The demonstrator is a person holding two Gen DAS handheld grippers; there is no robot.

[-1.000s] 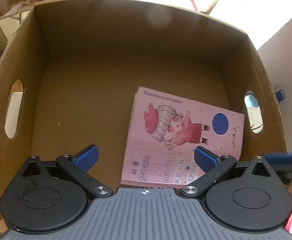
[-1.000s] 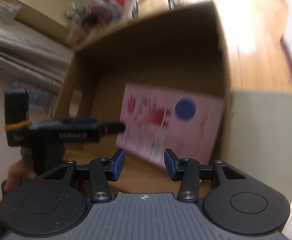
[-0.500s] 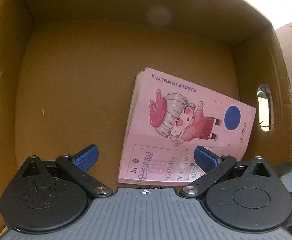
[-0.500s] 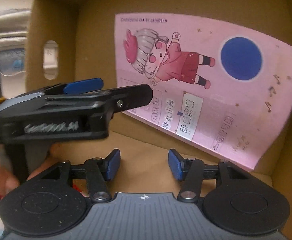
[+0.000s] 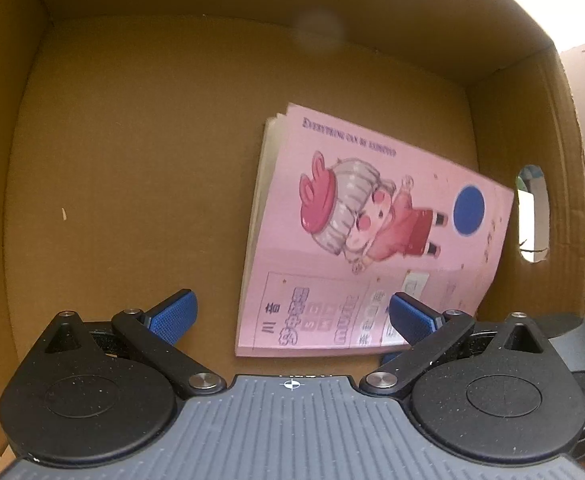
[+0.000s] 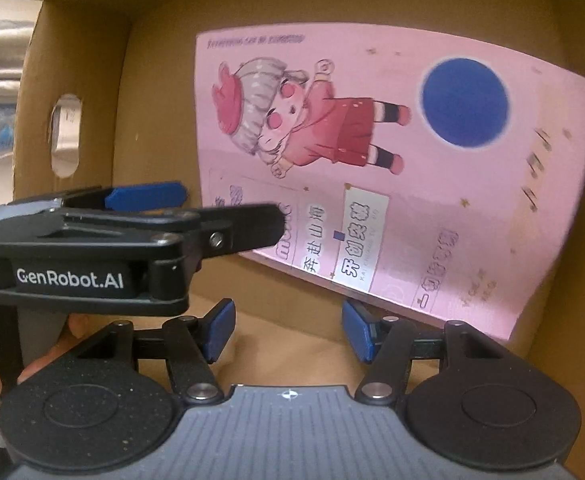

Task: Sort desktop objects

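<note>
Both hand-held grippers have descended into the cardboard box (image 5: 140, 128). Left hand-held gripper (image 5: 292, 314): jaws wide, empty. Right hand-held gripper (image 6: 288, 330): jaws have just been opening, nothing between them. Pink booklet (image 5: 372, 240) lies on the box floor, against the right wall. Step in hand: release after deposit. Next move calls for withdrawing upward without snagging the cover.

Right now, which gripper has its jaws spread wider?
The left gripper: its blue pads stand far apart, one over the pink booklet. The right gripper, whose jaws have just been opening, shows a narrower gap, with nothing between them.
</note>
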